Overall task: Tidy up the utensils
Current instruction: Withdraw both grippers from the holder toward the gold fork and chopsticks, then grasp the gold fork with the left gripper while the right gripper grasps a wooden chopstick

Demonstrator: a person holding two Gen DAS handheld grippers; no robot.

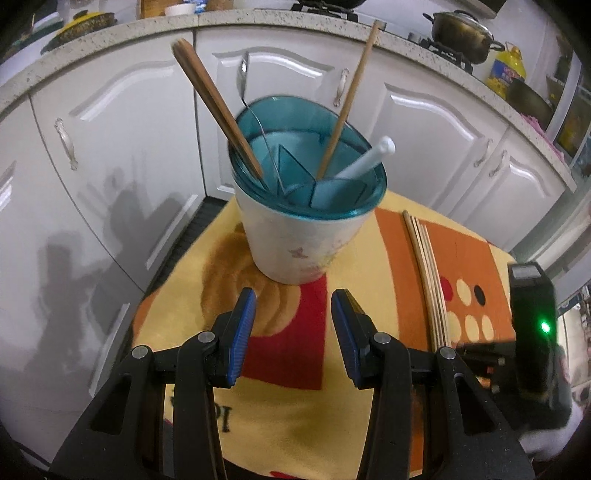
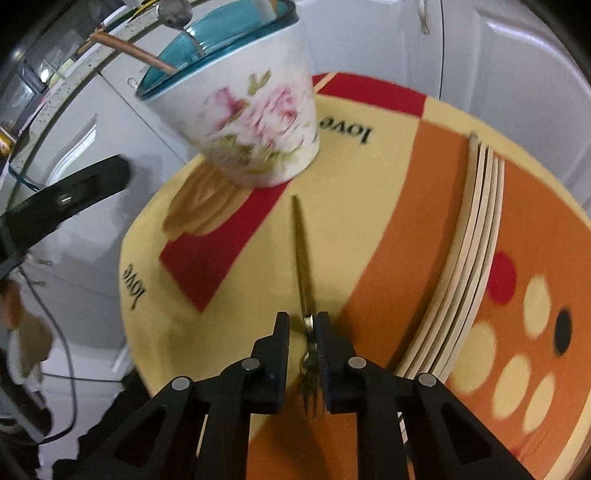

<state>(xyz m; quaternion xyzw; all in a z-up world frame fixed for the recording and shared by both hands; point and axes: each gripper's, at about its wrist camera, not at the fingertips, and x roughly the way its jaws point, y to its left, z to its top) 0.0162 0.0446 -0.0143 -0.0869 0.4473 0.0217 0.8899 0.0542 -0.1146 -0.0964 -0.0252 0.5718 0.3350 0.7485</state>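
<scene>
R gripper (image 2: 302, 325) fingers narrow, clamped on a fork (image 2: 303, 266), handle pointing fwd over the cloth (image 2: 369, 192). L gripper (image 1: 293, 325) wide, nothing in it, near the cup (image 1: 295, 243) w/ utensils; chopsticks (image 1: 430, 280) lie on cloth to its right.

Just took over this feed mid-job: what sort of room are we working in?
Most likely a home kitchen: white cabinet doors under a speckled countertop, and a lidded pot on a gas stove.

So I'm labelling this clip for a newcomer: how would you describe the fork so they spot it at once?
Find the floral utensil cup on the patterned cloth. Nearer the camera, the right gripper is closed on the fork, its handle pointing toward the cup. Unlike the pale chopsticks lying beside it, it is one dark, metallic piece.
</scene>
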